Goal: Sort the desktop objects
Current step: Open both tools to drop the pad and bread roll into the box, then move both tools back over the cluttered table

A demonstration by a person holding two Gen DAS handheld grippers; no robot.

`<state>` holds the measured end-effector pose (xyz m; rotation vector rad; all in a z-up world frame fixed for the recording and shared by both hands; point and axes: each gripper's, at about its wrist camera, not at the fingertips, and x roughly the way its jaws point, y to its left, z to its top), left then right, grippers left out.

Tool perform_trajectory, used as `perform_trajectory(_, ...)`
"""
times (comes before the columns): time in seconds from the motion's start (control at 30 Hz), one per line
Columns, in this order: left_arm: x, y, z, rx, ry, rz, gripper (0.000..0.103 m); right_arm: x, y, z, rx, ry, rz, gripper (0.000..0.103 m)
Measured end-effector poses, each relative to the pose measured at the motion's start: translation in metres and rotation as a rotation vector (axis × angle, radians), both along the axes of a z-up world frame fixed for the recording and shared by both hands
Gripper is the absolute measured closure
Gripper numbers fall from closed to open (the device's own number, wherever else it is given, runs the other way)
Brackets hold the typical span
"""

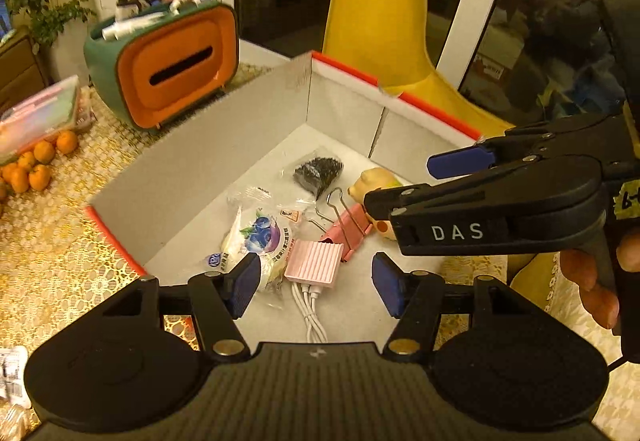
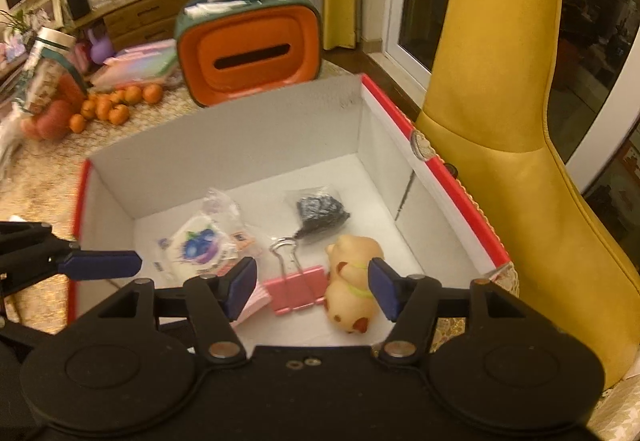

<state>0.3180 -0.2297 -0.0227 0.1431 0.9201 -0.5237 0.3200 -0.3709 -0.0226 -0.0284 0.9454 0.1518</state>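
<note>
A white cardboard box [image 1: 224, 145] with a red rim lies open below both grippers. Inside it are a blueberry snack packet [image 1: 260, 237], a black item in a clear bag [image 1: 318, 171], a pink binder clip [image 2: 298, 287], a tan toy pig [image 2: 352, 281] and a pink ribbed charger [image 1: 314, 263] with white cables. My left gripper [image 1: 316, 289] is open above the charger and holds nothing. My right gripper [image 2: 312, 289] is open over the clip and the pig, also holding nothing. The right gripper's fingers [image 1: 460, 163] reach in from the right of the left wrist view.
An orange and green tissue holder [image 2: 248, 49] stuffed with pens stands behind the box. Mandarins [image 2: 116, 105], a pink case [image 1: 40, 117] and a jar [image 2: 48, 61] crowd the lace tablecloth at the left. A yellow chair [image 2: 500, 121] stands close to the box's right side.
</note>
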Motion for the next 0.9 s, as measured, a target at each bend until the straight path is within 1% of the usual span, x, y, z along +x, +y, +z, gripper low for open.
perform_trajectory(0.37,-0.050,0.035,0.031,-0.042,-0.103,0.037,0.043,-0.047,0.015,0.030,0.034,-0.052,0.058,0.039)
perform_trajectory(0.6,-0.087,0.050,0.045,-0.068,-0.184,0.042,0.043,-0.074,0.025,0.042,0.085,-0.088,0.082,0.037)
perform_trajectory(0.77,-0.115,0.060,0.050,-0.062,-0.242,0.049,0.043,-0.091,0.034,0.045,0.102,-0.114,0.098,0.036)
perform_trajectory(0.9,-0.133,0.070,0.050,-0.063,-0.263,0.060,0.043,-0.104,0.044,0.044,0.104,-0.130,0.115,0.035)
